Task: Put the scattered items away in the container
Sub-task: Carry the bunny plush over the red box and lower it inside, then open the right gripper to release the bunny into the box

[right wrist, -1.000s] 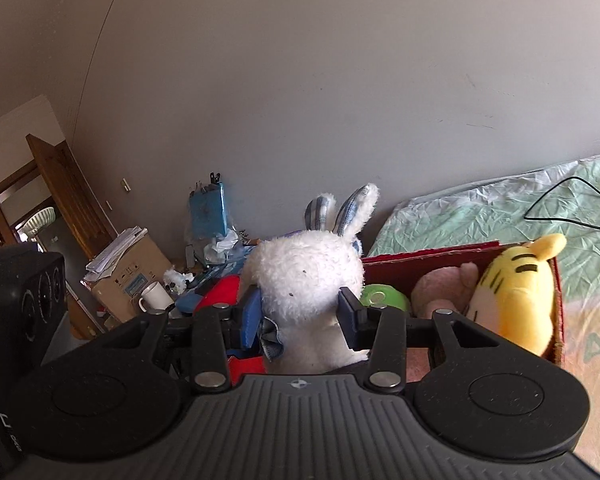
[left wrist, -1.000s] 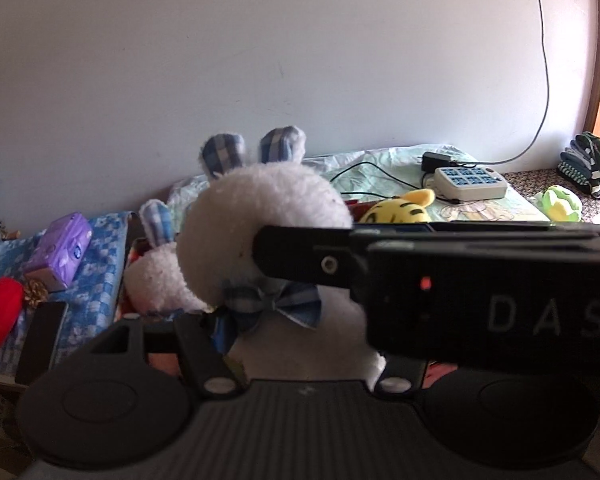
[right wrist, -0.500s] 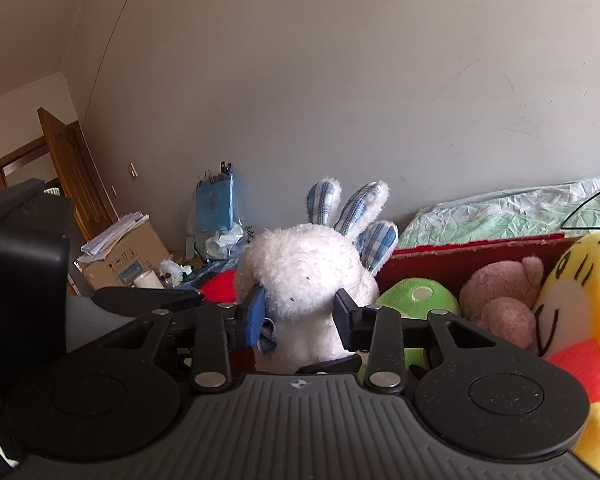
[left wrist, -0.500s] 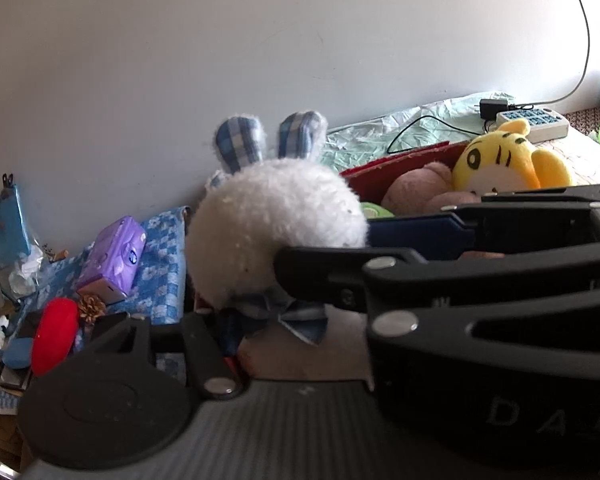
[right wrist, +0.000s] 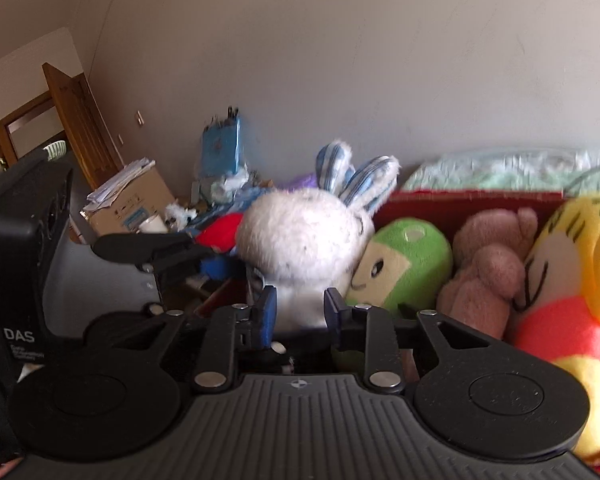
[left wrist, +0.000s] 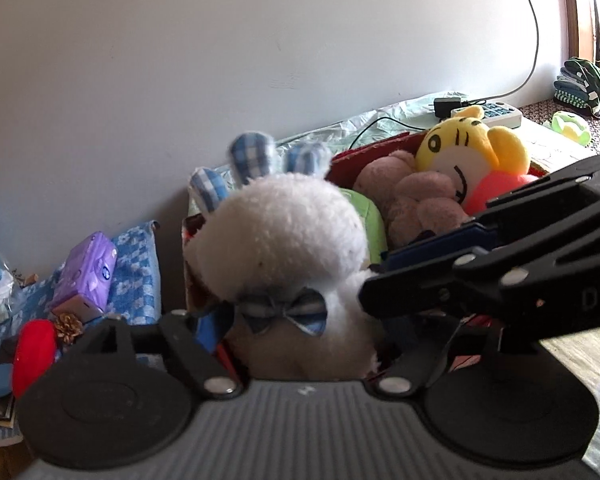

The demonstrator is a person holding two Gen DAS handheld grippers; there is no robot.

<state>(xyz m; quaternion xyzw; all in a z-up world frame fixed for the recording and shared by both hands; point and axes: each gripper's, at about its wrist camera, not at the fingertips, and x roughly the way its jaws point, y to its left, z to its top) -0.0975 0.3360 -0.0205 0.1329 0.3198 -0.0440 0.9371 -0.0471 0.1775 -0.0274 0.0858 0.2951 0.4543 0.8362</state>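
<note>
A white plush bunny (left wrist: 288, 236) with blue checked ears and a bow tie hangs at the left end of the red box (left wrist: 374, 152), its head against the green plush (right wrist: 408, 264) inside. My right gripper (right wrist: 300, 310) grips the bunny's body just under the head, its jaws closing and both blue pads pressing into the fur. In the left wrist view it reaches in from the right (left wrist: 384, 276). My left gripper (left wrist: 308, 332) straddles the bunny's body, its jaws opening. Its left pad stands clear of the fur; its right finger is hidden behind the right gripper.
The red box (right wrist: 460, 196) also holds a pink bear (right wrist: 496, 268) and a yellow tiger (right wrist: 572, 248). Left of it lie a purple pack (left wrist: 88, 272), a blue checked cloth (left wrist: 136, 264) and a red item (left wrist: 34, 348). A power strip (left wrist: 496, 112) sits behind, near the wall.
Both grippers and the bunny sank toward the red box, whose toys now loom larger. The left jaws spread away from the bunny; the right jaws narrowed on it.
</note>
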